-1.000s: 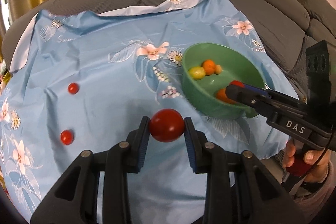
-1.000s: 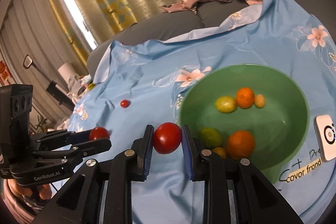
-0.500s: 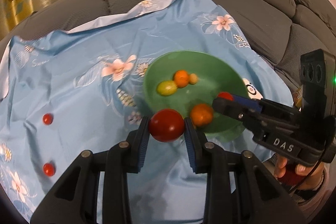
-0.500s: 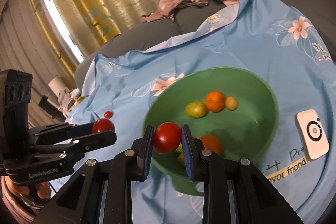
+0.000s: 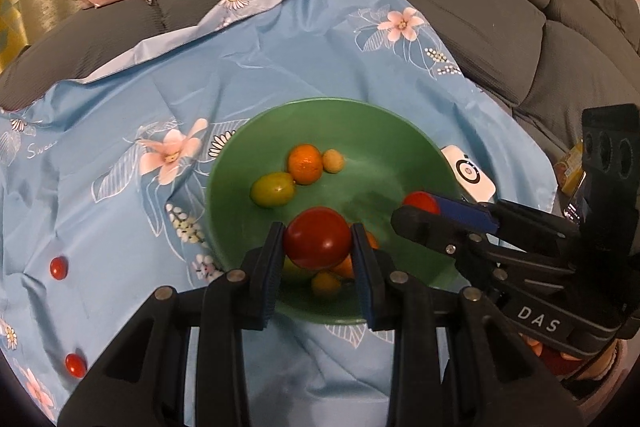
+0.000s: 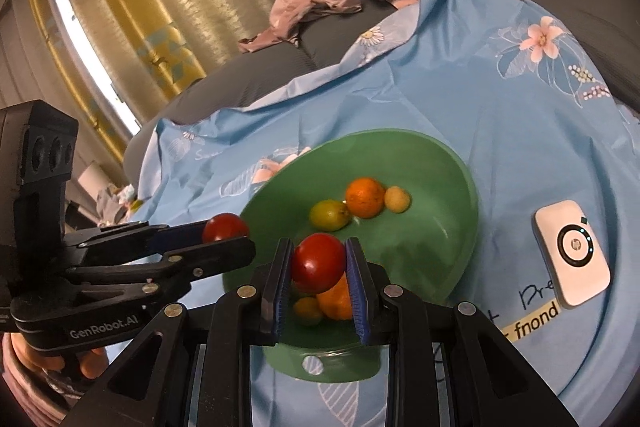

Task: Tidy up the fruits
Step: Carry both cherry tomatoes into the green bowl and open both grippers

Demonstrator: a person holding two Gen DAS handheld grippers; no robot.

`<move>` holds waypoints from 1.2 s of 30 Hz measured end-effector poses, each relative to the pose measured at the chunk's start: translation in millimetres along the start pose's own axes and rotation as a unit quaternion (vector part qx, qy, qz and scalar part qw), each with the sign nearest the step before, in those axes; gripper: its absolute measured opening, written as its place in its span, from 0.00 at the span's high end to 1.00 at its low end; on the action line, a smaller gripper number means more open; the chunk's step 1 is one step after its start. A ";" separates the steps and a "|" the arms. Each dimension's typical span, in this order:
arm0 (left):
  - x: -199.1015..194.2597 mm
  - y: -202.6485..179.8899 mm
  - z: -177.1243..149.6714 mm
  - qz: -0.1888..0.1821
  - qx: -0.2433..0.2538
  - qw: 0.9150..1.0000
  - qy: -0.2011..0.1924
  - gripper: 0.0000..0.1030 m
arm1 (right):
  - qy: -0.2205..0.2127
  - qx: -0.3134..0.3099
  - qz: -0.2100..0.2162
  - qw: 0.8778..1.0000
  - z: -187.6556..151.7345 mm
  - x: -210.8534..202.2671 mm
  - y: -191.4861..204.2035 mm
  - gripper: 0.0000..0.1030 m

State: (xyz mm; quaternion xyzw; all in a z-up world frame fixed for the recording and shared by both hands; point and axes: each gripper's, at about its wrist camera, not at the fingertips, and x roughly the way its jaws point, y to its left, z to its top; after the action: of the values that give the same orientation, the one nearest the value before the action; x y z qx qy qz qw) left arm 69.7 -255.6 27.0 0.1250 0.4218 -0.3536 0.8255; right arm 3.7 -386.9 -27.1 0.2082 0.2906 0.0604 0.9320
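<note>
Left hand-held gripper [image 5: 318,247] is closed on a glossy round tomato [image 5: 317,243], pinched between its ribbed blue pads. A second ago it hung over bare cloth with the bowl [image 5: 412,147] off at 2 o'clock; now it sits above the bowl's near side, so I judge the drop is next.

On the cloth [image 5: 280,67], thin, blue and creased with printed flowers, two cherry tomatoes [image 5: 58,267] wait at 9 and 8 o'clock.

The smooth green bowl holds a dimpled orange [image 5: 305,164], an oval yellow-green fruit [image 5: 273,190] and a small tan one [image 5: 333,161] toward 12 o'clock, and more beneath the pads.

Right hand-held gripper [image 6: 318,267] likewise clamps a second tomato [image 6: 317,262] and has moved in over the rim, at 3 o'clock in the left view. A white puck-like device [image 6: 572,253] lies beside the bowl.
</note>
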 end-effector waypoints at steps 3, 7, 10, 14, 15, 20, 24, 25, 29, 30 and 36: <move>7.7 -1.8 0.6 0.001 0.003 1.000 0.008 0.69 | 0.001 0.003 -0.001 1.000 0.5 1.3 -3.3 0.73; 15.0 -3.8 0.1 0.002 0.008 1.000 0.017 0.69 | 0.004 0.006 -0.002 1.000 1.1 4.0 -7.3 0.73; 20.0 -5.9 -0.4 0.003 0.014 1.000 0.022 0.69 | 0.006 0.008 -0.001 1.000 1.7 6.0 -9.0 0.73; 23.5 -4.5 -0.6 0.003 0.013 1.000 0.026 0.68 | 0.008 0.008 -0.003 1.000 1.9 7.1 -10.1 0.73; 23.9 -4.6 -0.8 0.004 0.013 1.000 0.026 0.68 | 0.008 0.008 -0.003 1.000 2.0 7.2 -10.2 0.73; 25.6 -5.1 -0.7 0.005 0.016 0.999 0.028 0.68 | 0.011 0.007 -0.003 1.000 1.2 9.0 -10.9 0.73; 27.5 -6.4 0.0 0.008 0.021 0.999 0.031 0.69 | 0.014 0.004 -0.007 1.000 0.9 10.0 -10.7 0.73; 27.9 -6.5 0.5 0.008 0.021 0.999 0.031 0.69 | 0.014 0.004 -0.008 1.000 1.1 9.8 -11.1 0.73; 28.9 -6.5 1.7 0.009 0.022 0.999 0.032 0.69 | 0.016 0.004 -0.012 1.000 0.9 10.9 -10.7 0.73; 28.9 -6.6 1.7 0.009 0.022 0.999 0.032 0.69 | 0.016 0.004 -0.012 1.000 0.7 11.0 -10.9 0.73; 30.4 -6.2 2.9 0.012 0.025 0.999 0.033 0.69 | 0.017 0.003 -0.015 1.000 1.7 11.8 -11.3 0.73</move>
State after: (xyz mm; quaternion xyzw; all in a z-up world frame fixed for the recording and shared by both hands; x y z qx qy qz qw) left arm 79.1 -276.0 5.5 0.1620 0.4380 -0.3502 0.8120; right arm 14.2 -395.0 -36.7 0.2055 0.3092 0.0495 0.9272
